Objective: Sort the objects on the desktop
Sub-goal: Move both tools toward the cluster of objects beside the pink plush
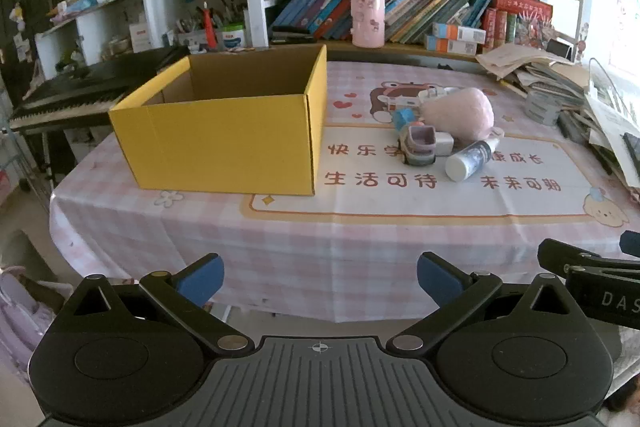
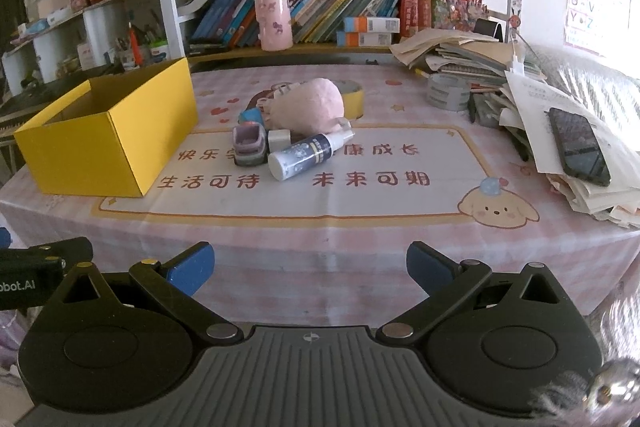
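Both grippers (image 1: 320, 281) (image 2: 310, 273) gaped empty; right of the box (image 1: 224, 143), the bottle (image 1: 472, 159) could roll from the heap.

You cannot see the floor of the yellow cardboard box (image 1: 224, 143); its near wall hides it in both wrist views. The pink pouch (image 2: 310, 105) covers most of the roll of yellow tape (image 2: 354, 99) behind it and hides part of the white charger (image 1: 434, 95). The small blue item (image 2: 252, 115) beside the pouch is too crowded for you to identify. The paper stack (image 2: 532, 99) runs off the right edge, and the other tool (image 1: 588, 267) is cut off at the left wrist view's right border.
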The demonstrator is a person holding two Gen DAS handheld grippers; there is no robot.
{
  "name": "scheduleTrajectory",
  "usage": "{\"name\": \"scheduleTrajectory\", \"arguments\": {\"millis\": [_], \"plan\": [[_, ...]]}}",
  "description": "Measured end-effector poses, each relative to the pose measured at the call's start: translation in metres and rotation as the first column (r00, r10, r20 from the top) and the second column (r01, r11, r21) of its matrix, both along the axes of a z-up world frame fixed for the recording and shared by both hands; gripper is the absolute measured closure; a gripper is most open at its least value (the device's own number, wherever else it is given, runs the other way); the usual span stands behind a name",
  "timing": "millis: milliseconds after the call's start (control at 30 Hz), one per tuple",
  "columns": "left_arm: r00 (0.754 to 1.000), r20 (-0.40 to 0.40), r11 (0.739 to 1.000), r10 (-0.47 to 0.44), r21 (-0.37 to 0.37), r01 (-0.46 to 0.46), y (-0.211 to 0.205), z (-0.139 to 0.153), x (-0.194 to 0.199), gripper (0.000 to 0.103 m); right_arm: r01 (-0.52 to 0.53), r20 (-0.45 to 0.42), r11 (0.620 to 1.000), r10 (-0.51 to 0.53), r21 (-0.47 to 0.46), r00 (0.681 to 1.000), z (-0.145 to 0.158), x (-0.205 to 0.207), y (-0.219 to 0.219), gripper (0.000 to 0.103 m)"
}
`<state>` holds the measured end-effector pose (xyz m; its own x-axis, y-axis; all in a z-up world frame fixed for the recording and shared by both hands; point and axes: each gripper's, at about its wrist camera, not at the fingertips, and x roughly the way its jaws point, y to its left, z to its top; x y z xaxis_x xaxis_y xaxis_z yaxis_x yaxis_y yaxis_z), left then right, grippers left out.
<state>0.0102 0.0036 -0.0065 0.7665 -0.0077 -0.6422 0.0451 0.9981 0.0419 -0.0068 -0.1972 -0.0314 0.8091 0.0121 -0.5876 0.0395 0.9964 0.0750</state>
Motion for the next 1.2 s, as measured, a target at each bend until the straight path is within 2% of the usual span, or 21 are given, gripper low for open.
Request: {"name": "scheduleTrajectory", "arguments": {"millis": [900,1200], "plan": [[0.999,-0.034,0.999,-0.031,-0.025,0.030,-0.0022,-0.0022,0.0029,0.000,0.012,-0.027,1.000,-0.012,-0.007,1.000,0.0010,-0.0023,-0.0024,0.000],[0.999,-0.034,1.000,-0.025,-0.018,0.024,-0.0025,-0.0027,0.0029,0.000,-0.025,0.000,0.999,0.025,-0.040,1.000,0.0036,-0.0043,0.0028,0.000]]}}
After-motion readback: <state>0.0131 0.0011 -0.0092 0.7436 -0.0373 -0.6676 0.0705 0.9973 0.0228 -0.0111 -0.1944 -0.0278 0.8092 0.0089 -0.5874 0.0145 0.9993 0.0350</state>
